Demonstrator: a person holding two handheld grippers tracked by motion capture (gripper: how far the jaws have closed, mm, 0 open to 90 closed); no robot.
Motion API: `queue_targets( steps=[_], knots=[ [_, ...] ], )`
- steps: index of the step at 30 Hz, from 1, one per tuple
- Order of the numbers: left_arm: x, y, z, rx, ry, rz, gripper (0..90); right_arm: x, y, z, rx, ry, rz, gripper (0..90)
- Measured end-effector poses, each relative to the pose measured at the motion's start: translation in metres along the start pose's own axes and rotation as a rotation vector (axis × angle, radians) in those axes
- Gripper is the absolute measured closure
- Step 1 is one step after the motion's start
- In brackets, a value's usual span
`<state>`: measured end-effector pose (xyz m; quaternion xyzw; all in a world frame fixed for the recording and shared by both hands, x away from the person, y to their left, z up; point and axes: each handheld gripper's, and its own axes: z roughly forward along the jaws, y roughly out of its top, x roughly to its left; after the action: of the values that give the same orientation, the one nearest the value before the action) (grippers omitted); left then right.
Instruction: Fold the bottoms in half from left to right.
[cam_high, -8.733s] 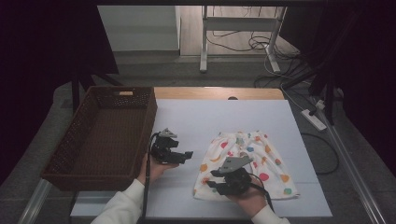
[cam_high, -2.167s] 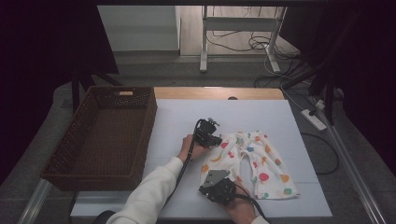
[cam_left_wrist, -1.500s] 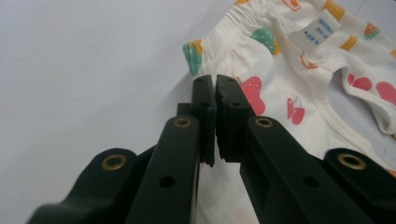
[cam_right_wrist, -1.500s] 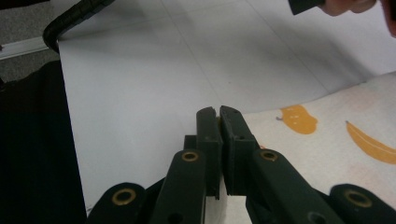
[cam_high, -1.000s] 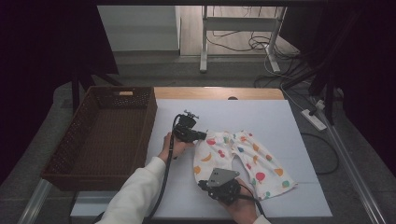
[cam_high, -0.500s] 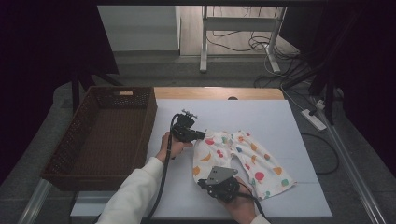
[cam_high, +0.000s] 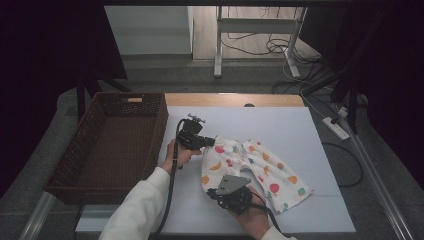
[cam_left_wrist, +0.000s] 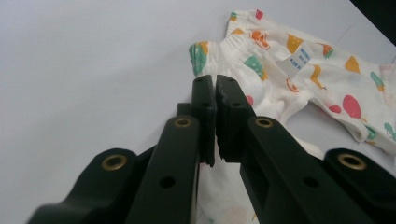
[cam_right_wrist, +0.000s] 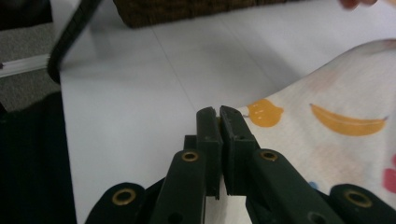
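On the white bench (cam_high: 300, 130), each hand-held gripper, left (cam_high: 207, 142) and right (cam_high: 220, 192), pinches an edge of the spotted shorts (cam_high: 260, 167); such shallow grips could slip if pulled apart, dropping the fold.

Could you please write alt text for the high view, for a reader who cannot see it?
Two hand-held grippers, the left gripper and right gripper, pinch a fruit-print garment on a white table. A brown wicker basket sits left.

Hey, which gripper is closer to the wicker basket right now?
Left. The left gripper sits just right of the wicker basket, pinching the patterned shorts. The right gripper grips their near corner, farther away.
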<state>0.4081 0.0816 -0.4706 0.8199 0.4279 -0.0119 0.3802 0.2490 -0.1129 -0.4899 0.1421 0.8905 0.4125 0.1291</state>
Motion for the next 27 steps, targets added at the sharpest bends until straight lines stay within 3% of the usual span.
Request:
queue_targets(
  steps=[3,7,17,27],
  knots=[
    [-0.001,-0.002,-0.009,-0.013,0.014,-0.008,86.6,0.002,0.009,-0.008,-0.038,-0.001,-0.008,86.3],
    [0.0,-0.003,-0.009,-0.011,0.023,-0.025,86.6,-0.001,0.01,-0.018,-0.054,-0.018,-0.002,86.2],
    [-0.001,-0.002,0.007,-0.002,0.013,-0.044,86.3,-0.025,-0.021,-0.043,-0.02,-0.097,0.064,86.2],
    [-0.003,0.0,0.018,0.001,-0.001,-0.048,86.1,-0.04,-0.046,-0.073,-0.013,-0.169,0.127,86.3]
  ],
)
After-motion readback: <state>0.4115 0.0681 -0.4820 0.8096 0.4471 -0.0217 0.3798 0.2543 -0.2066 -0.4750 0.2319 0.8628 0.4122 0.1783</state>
